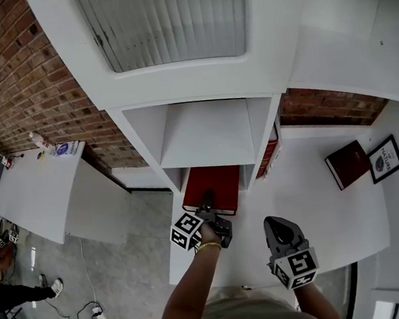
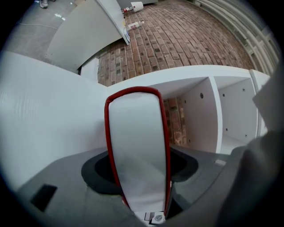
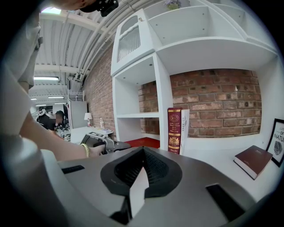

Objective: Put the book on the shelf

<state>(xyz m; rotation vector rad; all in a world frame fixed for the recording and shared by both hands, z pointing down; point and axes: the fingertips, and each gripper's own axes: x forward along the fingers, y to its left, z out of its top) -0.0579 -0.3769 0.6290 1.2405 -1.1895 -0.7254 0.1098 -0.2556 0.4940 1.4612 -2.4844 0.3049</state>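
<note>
A red book [image 1: 213, 186] lies flat on the white counter, its far part inside the lowest compartment of the white shelf unit [image 1: 204, 133]. My left gripper [image 1: 207, 200] is shut on the book's near edge. In the left gripper view the red book [image 2: 137, 133] shows edge-on, white pages framed by the red cover, clamped between the jaws of the left gripper [image 2: 140, 186], with the shelf's open compartments [image 2: 222, 115] behind. My right gripper [image 1: 274, 224] hangs back over the counter, shut and holding nothing. The right gripper [image 3: 142, 150] faces the shelf, and the red book [image 3: 144, 142] and the left gripper [image 3: 95, 142] show at its left.
A dark red book [image 3: 174, 130] stands upright against the shelf's right side [image 1: 273, 151]. A brown book [image 1: 347, 164] lies flat on the counter at the right, beside a framed picture [image 1: 386, 157]. A white table [image 1: 36, 193] with bottles stands at the far left; cables lie on the floor.
</note>
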